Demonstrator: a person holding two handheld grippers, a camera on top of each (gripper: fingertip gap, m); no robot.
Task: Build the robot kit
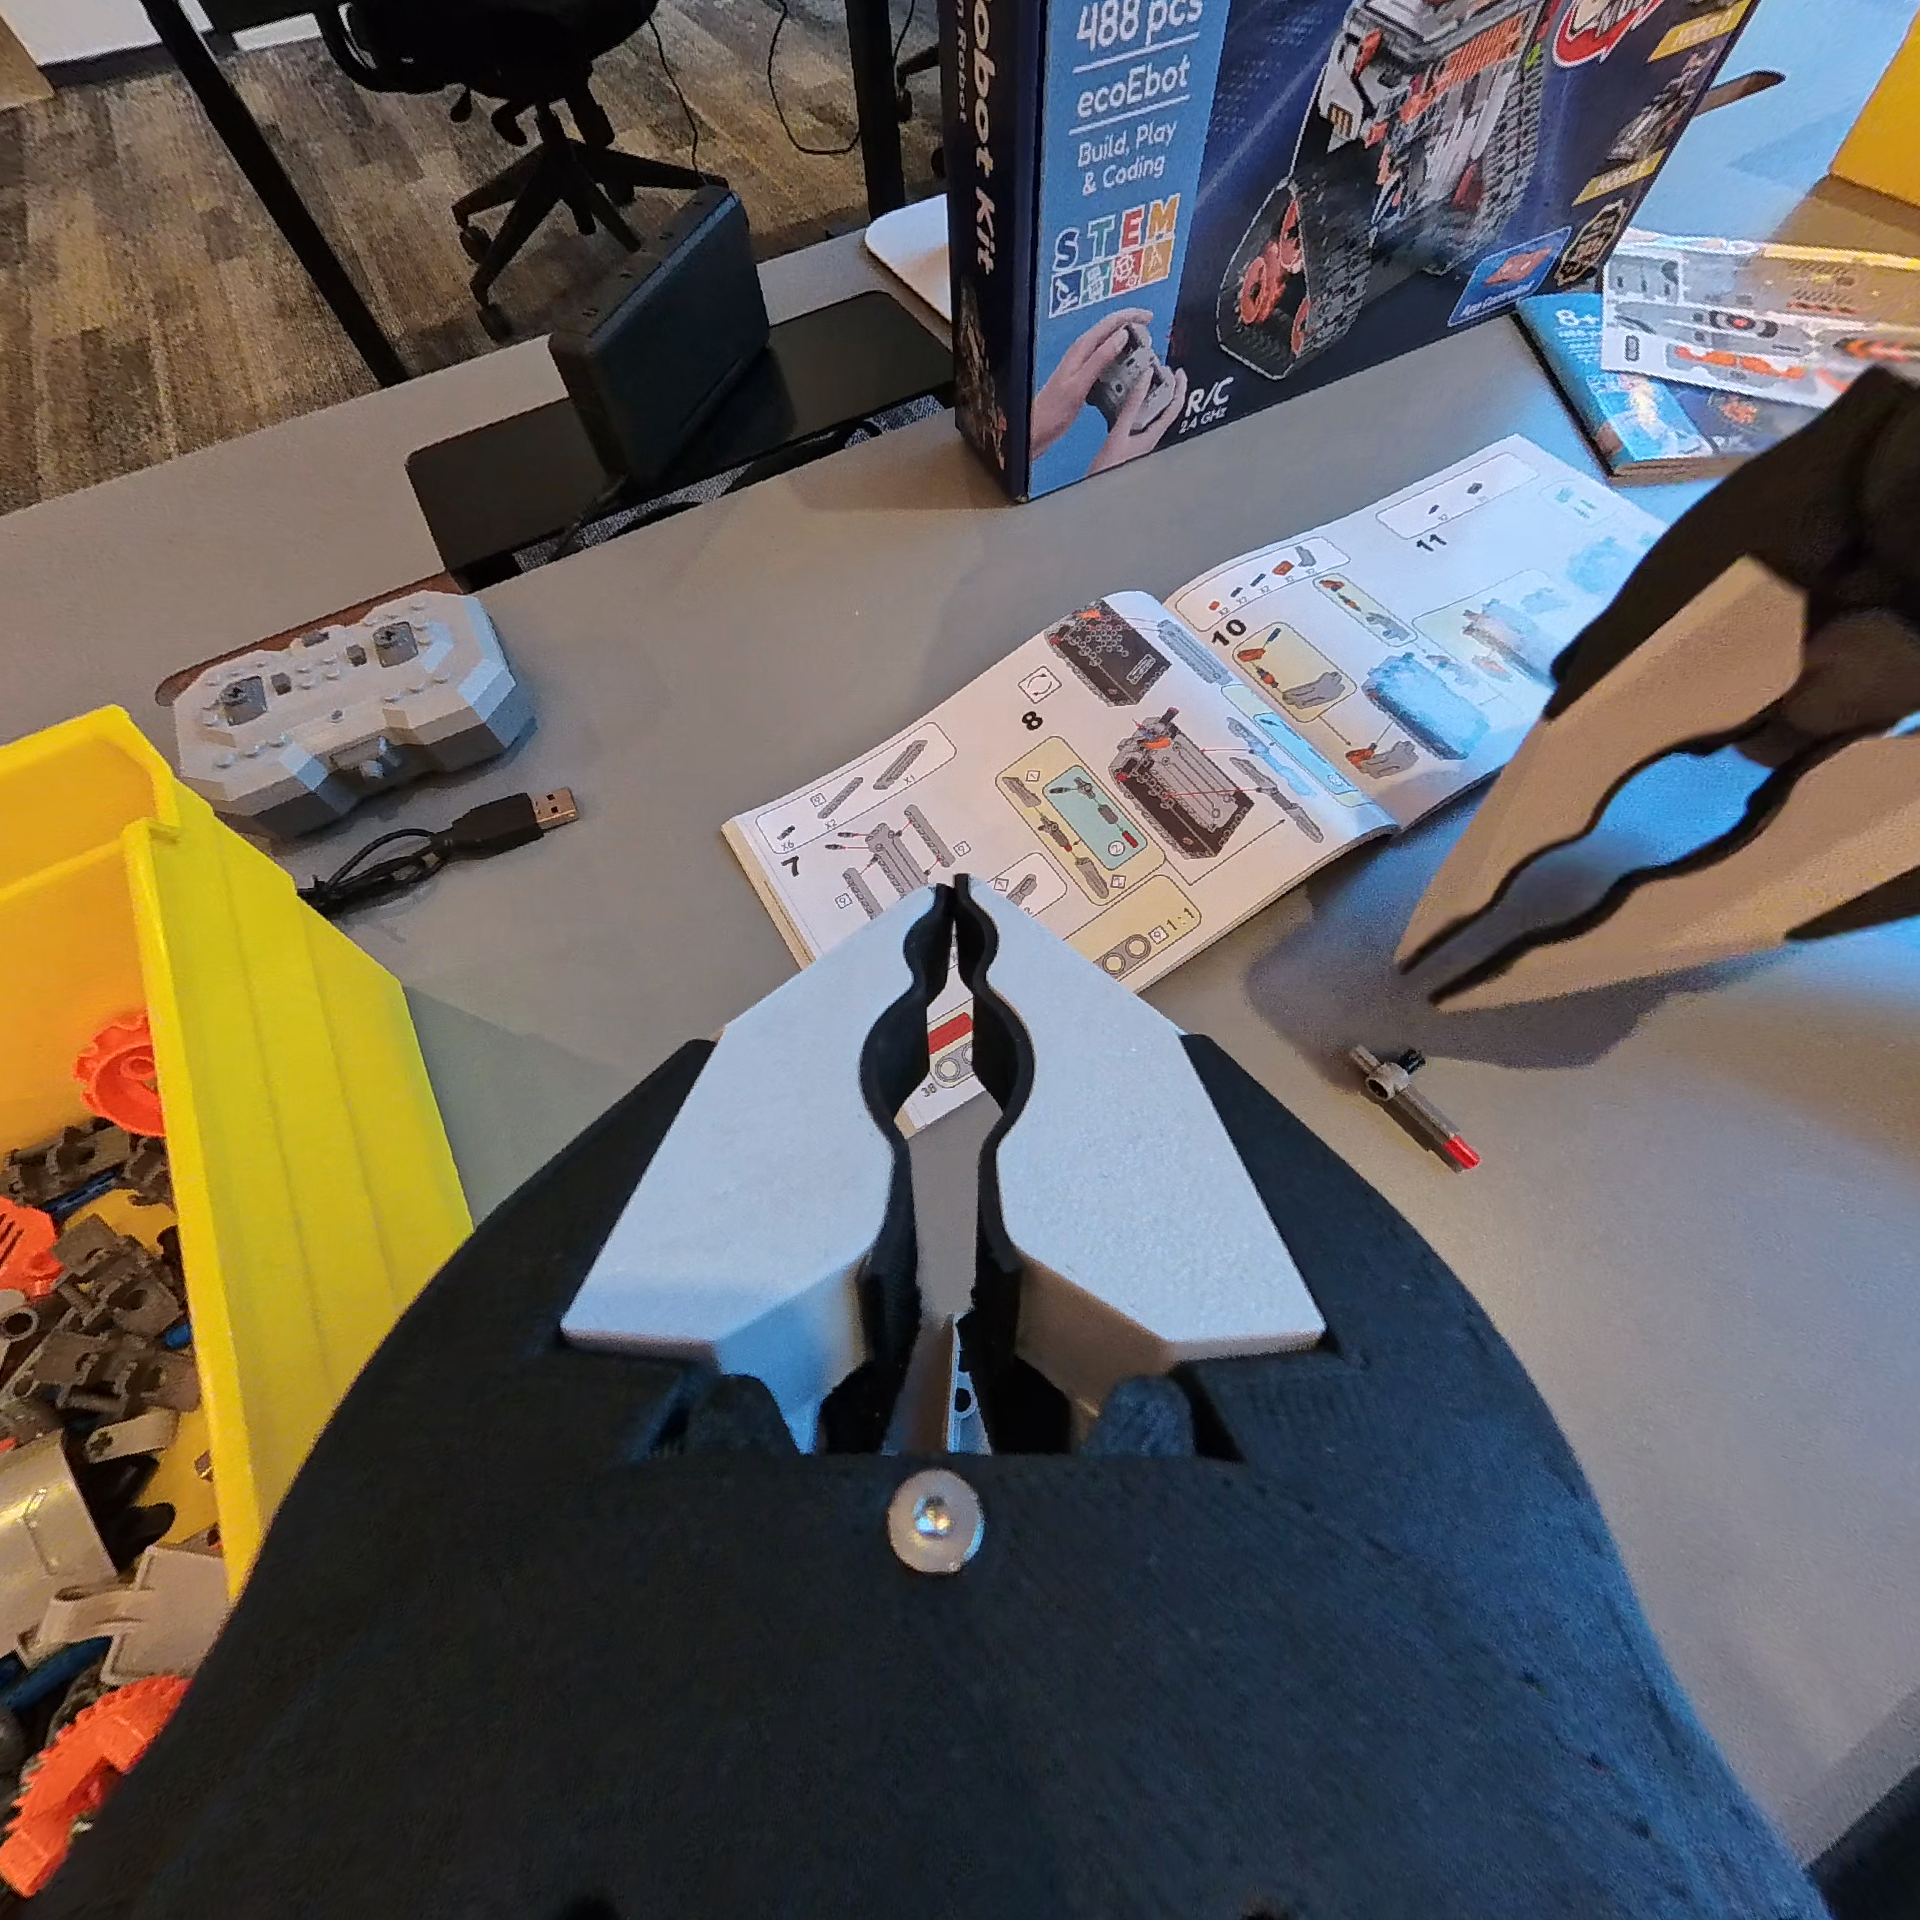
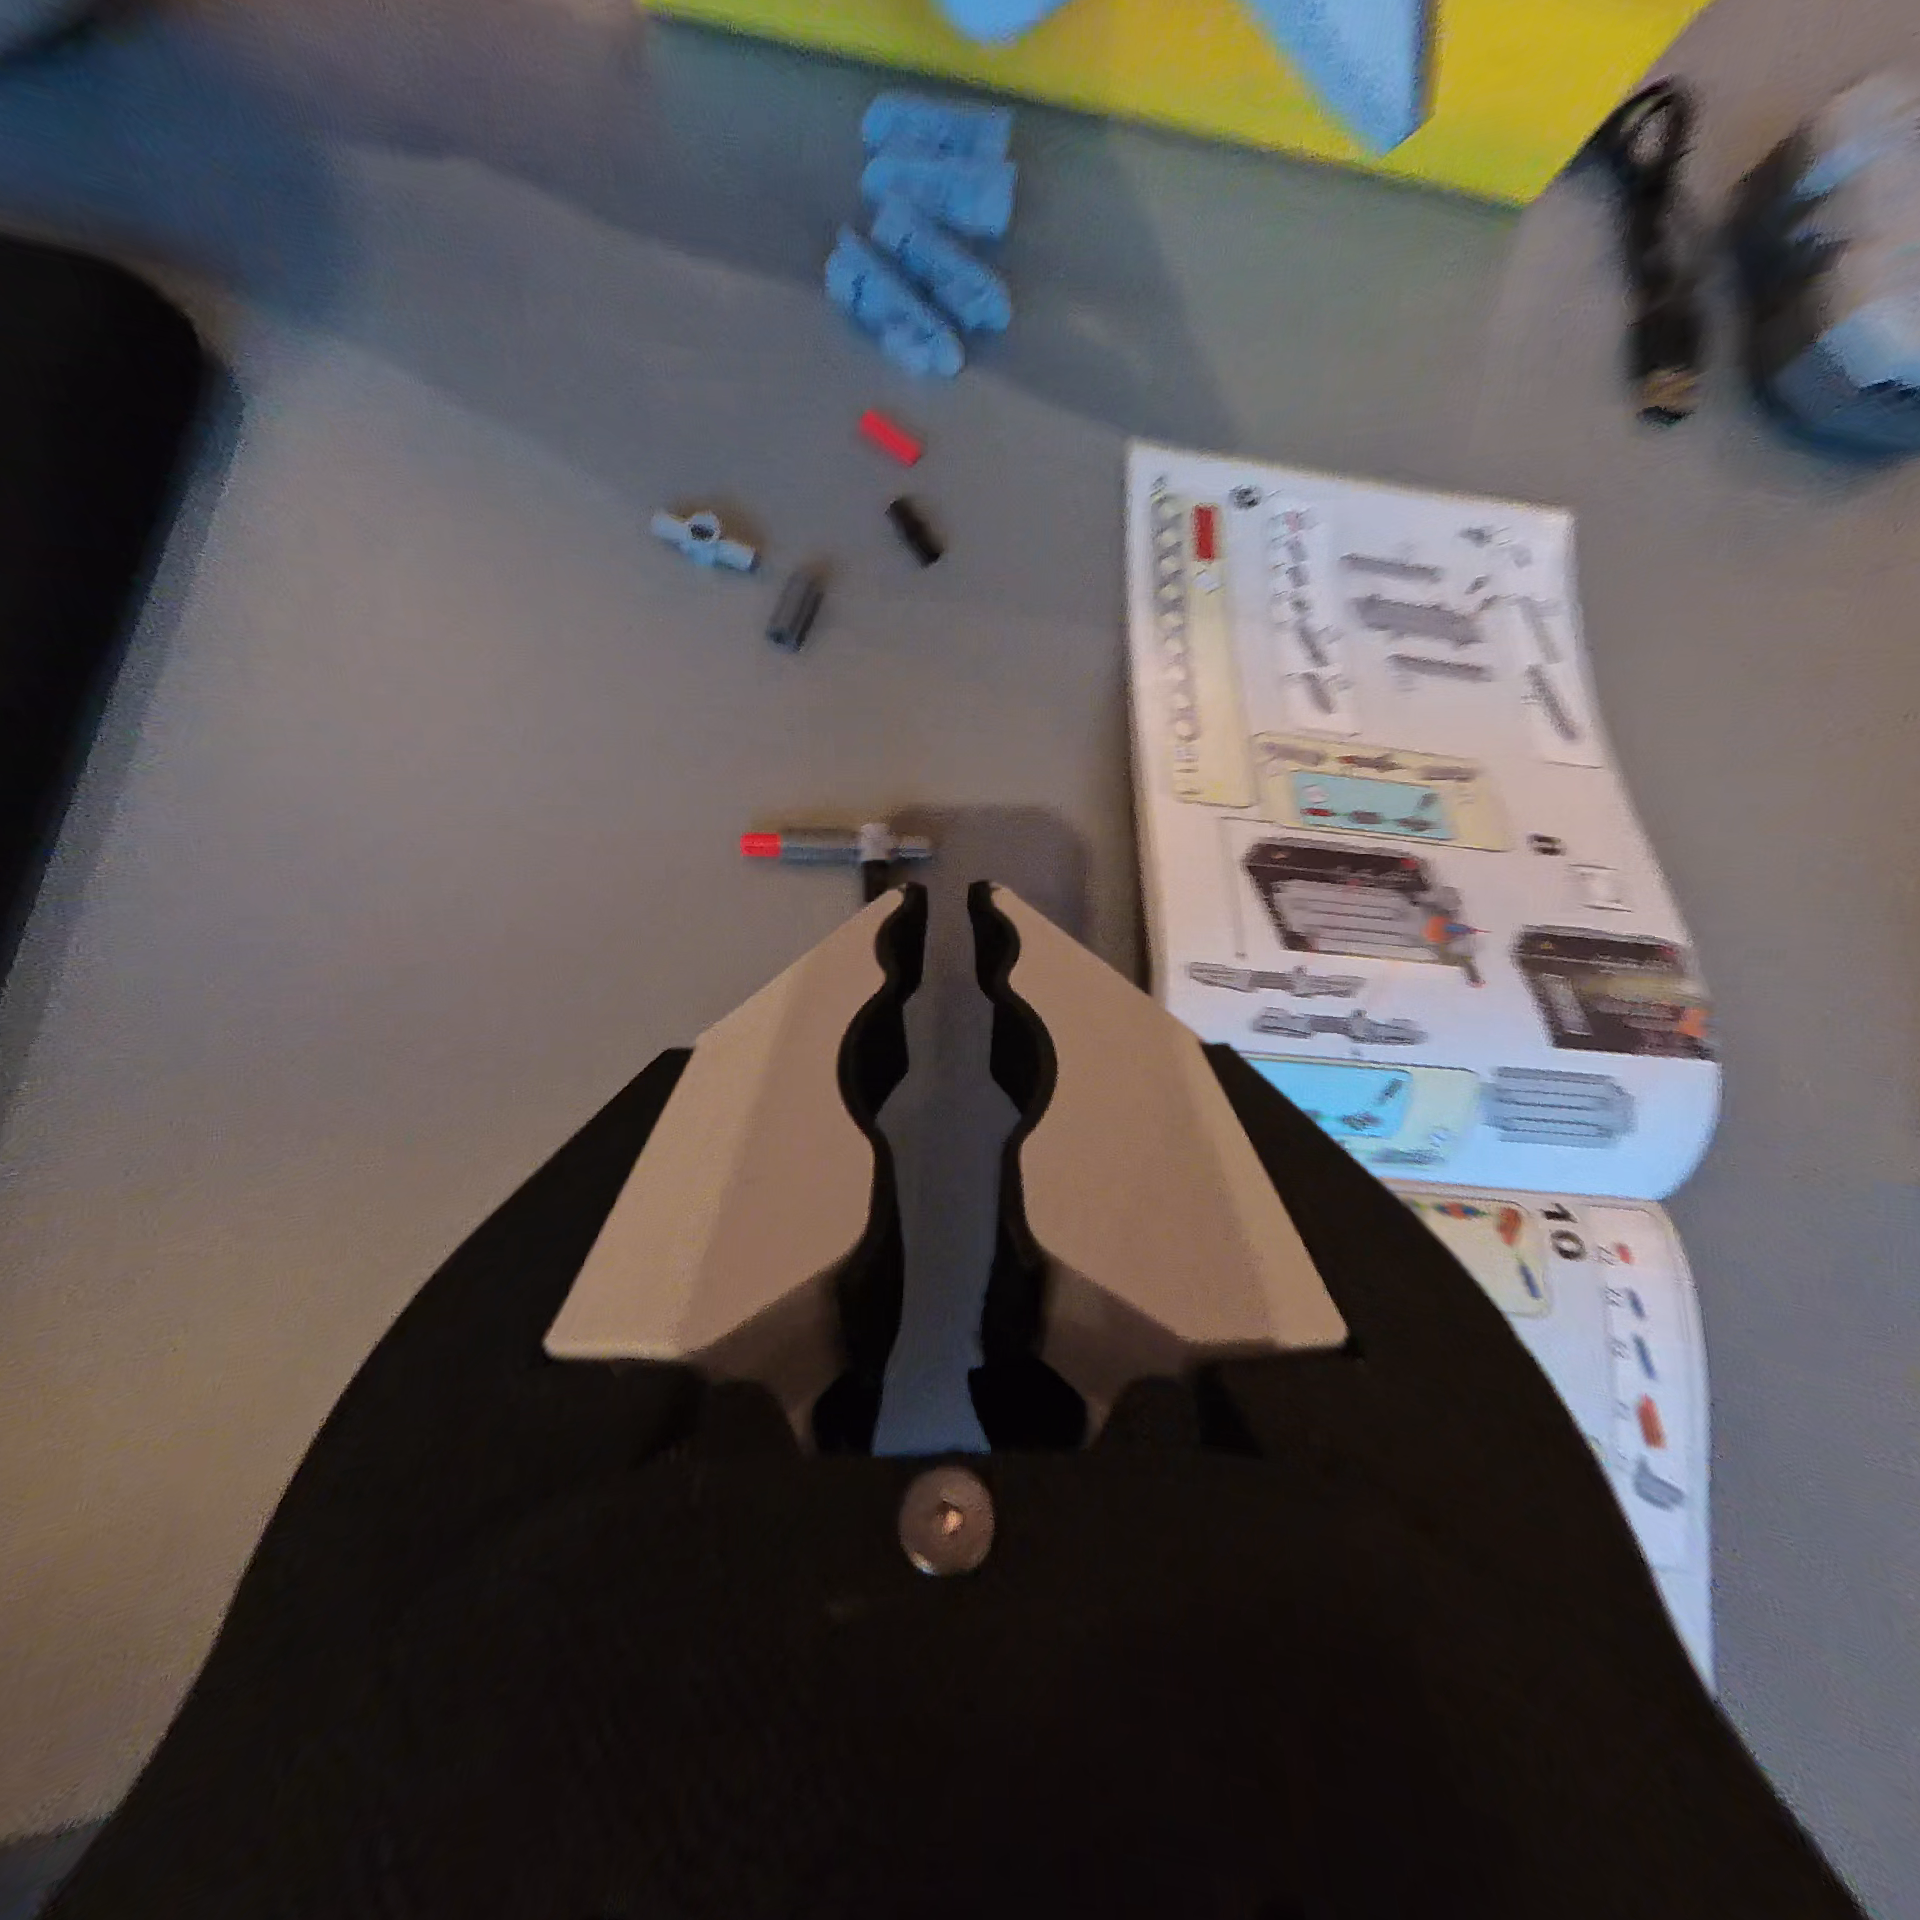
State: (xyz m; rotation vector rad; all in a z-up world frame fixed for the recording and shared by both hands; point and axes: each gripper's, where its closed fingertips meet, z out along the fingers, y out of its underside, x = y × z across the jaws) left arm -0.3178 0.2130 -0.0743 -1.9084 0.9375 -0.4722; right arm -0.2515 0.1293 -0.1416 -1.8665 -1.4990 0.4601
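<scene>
My left gripper is shut and empty, its tips over the near edge of an open instruction booklet. My right gripper is slightly open and empty, tips just short of a small grey axle assembly with a red end lying on the grey table. The same assembly shows in the left wrist view, below the right gripper. Loose small parts lie beyond it: a red pin, a black pin, a grey connector and a dark grey pin.
A yellow bin of grey and orange parts stands at the left. A grey remote controller and a USB cable lie behind it. A tall blue kit box stands at the back. Light blue parts lie near the bin. The left gripper's tips are roughly 12 cm from the right gripper's. About 7 cm separates my right fingertips from the dark grey pin. From the right gripper's tips to the grey connector is close to 10 cm.
</scene>
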